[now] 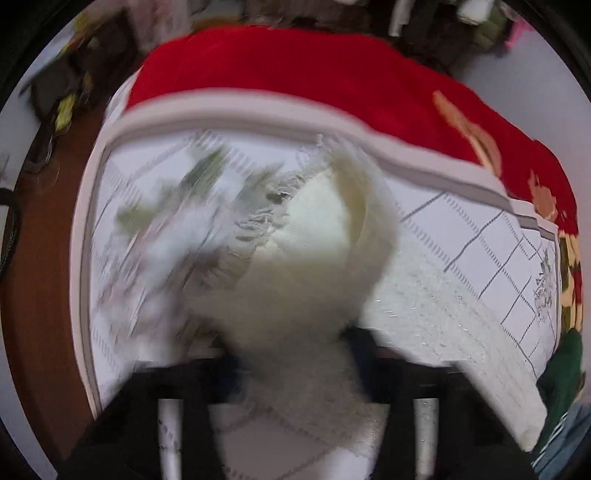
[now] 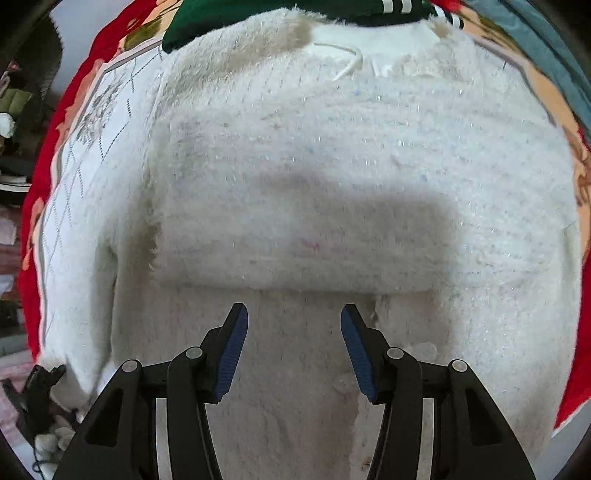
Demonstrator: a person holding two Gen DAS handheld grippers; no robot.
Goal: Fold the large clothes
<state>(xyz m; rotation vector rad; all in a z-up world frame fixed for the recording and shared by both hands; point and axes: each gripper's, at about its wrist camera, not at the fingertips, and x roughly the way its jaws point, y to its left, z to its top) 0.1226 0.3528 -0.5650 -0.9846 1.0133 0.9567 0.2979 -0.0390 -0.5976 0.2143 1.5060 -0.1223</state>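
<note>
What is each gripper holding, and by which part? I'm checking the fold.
Left gripper: a bunched piece of the white fuzzy sweater; which part is too blurred to tell. Right gripper: nothing, open above the sweater.

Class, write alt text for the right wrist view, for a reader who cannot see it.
A fluffy white knitted sweater fills the view, lying flat with one part folded across its middle. The right gripper, black with blue pads, hangs open just above it, holding nothing. A dark green garment lies at the top edge, and a red patterned blanket shows at the left.
</note>
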